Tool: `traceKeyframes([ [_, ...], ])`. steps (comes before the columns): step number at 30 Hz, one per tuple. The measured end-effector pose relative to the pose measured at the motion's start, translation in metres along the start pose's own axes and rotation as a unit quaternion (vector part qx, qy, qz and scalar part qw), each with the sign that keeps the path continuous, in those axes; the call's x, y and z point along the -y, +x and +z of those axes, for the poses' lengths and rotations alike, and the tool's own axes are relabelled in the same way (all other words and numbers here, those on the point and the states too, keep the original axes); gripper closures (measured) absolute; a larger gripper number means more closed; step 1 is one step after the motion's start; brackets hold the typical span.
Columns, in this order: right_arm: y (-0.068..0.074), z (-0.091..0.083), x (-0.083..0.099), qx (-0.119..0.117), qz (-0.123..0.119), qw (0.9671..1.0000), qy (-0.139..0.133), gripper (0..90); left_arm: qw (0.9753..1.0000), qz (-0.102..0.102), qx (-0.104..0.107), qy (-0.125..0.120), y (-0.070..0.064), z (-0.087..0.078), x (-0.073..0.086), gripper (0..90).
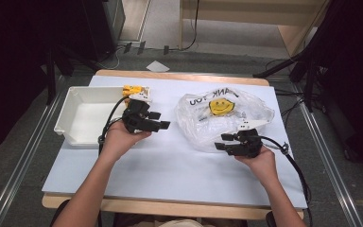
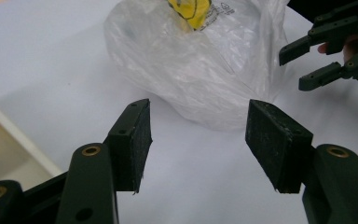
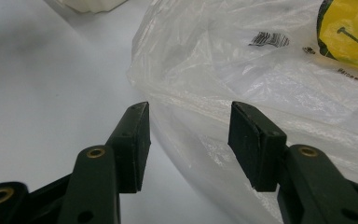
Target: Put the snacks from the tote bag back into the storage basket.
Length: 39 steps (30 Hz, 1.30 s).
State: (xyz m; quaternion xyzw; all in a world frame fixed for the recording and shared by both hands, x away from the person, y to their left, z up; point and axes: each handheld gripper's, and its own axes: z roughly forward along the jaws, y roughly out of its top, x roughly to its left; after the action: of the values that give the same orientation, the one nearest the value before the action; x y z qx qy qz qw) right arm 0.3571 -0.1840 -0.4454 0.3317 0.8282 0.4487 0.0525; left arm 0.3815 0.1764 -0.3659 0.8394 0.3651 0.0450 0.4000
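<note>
Clear plastic bag (image 1: pixel 227 118) w/ a yellow smiley print (image 1: pixel 220 106) lies crumpled on the white tabletop (image 1: pixel 170 165), to the right of a white bin (image 1: pixel 82 116). A person works two handheld grippers on either side of the bag. Right gripper (image 1: pixel 228 142) sits at the bag's near edge, jaws spread; in the right gripper view the pads (image 3: pixel 254 144) straddle the bag's (image 3: pixel 261 79) rim, w/ film between them but not pinched. Left gripper (image 1: pixel 157 121) hovers between bin and bag, just clear of the bag's left side, jaws spread wide, holding nothing; the left gripper view looks past its pads (image 2: pixel 275 140) at the bag (image 2: pixel 200 60), w/ the right gripper (image 2: pixel 307 65) beyond the bag's far side. A yellow packet (image 1: pixel 133 90) rests at the bin's back right corner, near the left gripper, apart from the bag.
</note>
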Motion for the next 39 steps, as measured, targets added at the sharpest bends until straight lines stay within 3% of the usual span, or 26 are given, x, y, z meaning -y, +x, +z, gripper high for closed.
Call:
traceKeyframes([
  [9,0.001,-0.001,0.0,0.002,0.003,1.0,0.003,49.4,0.9999,0.005,0.012,0.007,-0.014,0.018,0.005,41.1],
  [22,0.002,-0.001,0.0,0.001,0.002,1.0,0.004,49.4,0.9987,0.036,0.026,0.025,-0.035,0.043,0.015,40.3],
  [25,0.002,-0.002,0.001,0.003,-0.004,1.0,0.005,49.5,0.9982,0.05,0.028,0.018,-0.035,0.047,0.019,39.7],
  [27,0.003,-0.002,0.0,0.003,-0.004,1.0,0.003,49.6,0.9985,0.041,0.033,0.013,-0.033,0.049,0.021,39.9],
  [35,0.002,-0.002,0.0,0.002,-0.004,1.0,0.004,49.6,0.9981,0.047,0.024,0.032,-0.031,0.058,0.027,39.8],
  [39,0.003,-0.002,0.0,0.002,-0.005,1.0,0.004,49.6,0.9983,0.053,0.014,0.022,-0.031,0.058,0.029,40.3],
])
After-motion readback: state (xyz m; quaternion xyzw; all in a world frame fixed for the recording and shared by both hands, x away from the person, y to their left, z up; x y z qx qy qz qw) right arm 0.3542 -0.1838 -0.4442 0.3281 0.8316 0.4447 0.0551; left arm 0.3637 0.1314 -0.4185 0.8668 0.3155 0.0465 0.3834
